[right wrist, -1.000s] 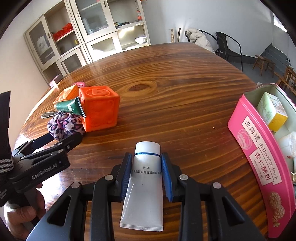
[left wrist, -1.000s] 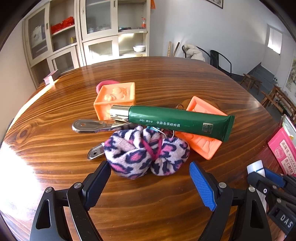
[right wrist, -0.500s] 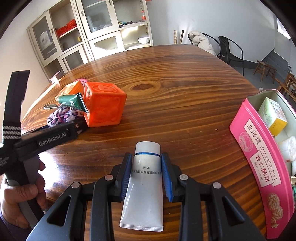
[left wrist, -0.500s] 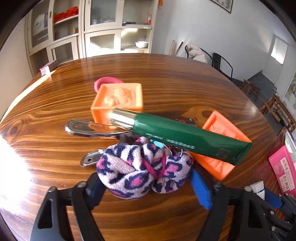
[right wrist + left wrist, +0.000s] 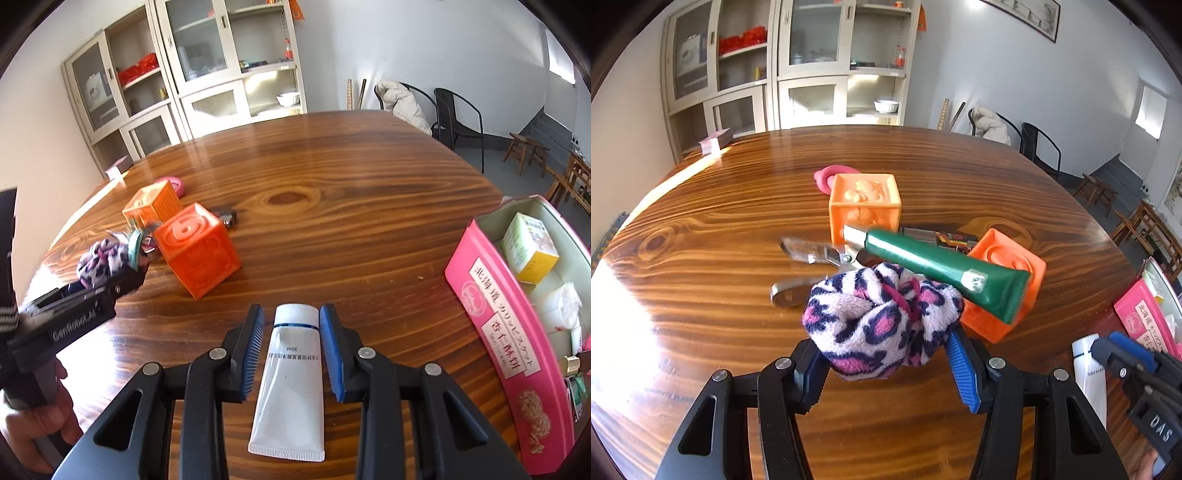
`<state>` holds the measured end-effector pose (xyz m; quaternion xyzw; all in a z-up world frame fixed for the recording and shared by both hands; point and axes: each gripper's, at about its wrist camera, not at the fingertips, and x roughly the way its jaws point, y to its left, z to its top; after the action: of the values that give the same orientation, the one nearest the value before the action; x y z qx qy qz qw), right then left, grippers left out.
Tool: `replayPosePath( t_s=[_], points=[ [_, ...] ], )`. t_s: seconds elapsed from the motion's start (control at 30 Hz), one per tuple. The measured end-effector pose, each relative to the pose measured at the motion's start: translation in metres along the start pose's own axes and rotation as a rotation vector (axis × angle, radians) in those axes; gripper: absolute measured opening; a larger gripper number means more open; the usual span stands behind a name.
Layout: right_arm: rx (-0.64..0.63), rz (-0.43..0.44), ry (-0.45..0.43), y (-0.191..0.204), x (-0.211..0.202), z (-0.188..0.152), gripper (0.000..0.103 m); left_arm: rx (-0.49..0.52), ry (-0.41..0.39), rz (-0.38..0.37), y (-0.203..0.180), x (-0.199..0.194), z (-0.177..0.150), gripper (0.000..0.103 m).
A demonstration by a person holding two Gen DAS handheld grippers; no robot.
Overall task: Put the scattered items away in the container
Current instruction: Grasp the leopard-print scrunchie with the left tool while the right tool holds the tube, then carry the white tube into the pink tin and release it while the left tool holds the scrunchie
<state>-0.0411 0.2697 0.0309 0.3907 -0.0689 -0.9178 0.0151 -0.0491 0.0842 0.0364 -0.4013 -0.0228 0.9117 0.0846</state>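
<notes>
1. Left gripper [image 5: 886, 365]: jaws closing on the leopard-print scrunchie [image 5: 882, 317], pads pressing both sides, scrunchie raised off the table [image 5: 701, 258].
2. Green tube [image 5: 945, 271] leans across the scrunchie and an orange cube [image 5: 1004, 288].
3. Right gripper [image 5: 291, 347]: narrowly open, gripping the white tube [image 5: 291, 376].
4. Pink tin [image 5: 498, 354] sits at the table's right edge.

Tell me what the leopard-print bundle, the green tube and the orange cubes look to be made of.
Bundle: soft fleecy fabric, fuzzy nap, matte. Green tube: glossy plastic or laminate, crimped flat end, silvery cap. Orange cubes: likely soft moulded plastic or rubber, raised relief on the faces, slight sheen.
</notes>
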Motion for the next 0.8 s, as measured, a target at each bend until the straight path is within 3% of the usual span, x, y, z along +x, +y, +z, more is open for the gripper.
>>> replayPosePath(
  t_s=[0.27,0.53,0.8],
  points=[
    [0.004,0.015,-0.022,0.0,-0.008,0.0,0.035,-0.039,-0.068,-0.026,0.004,-0.042,-0.014,0.059],
    [0.108,0.017,-0.023,-0.027,-0.01,0.0,0.035,-0.014,-0.132,-0.086,-0.003,-0.072,-0.017,0.059],
    [0.178,0.112,-0.04,-0.043,-0.014,-0.004,0.035,-0.04,-0.153,-0.103,0.004,-0.083,-0.022,0.059]
  ],
)
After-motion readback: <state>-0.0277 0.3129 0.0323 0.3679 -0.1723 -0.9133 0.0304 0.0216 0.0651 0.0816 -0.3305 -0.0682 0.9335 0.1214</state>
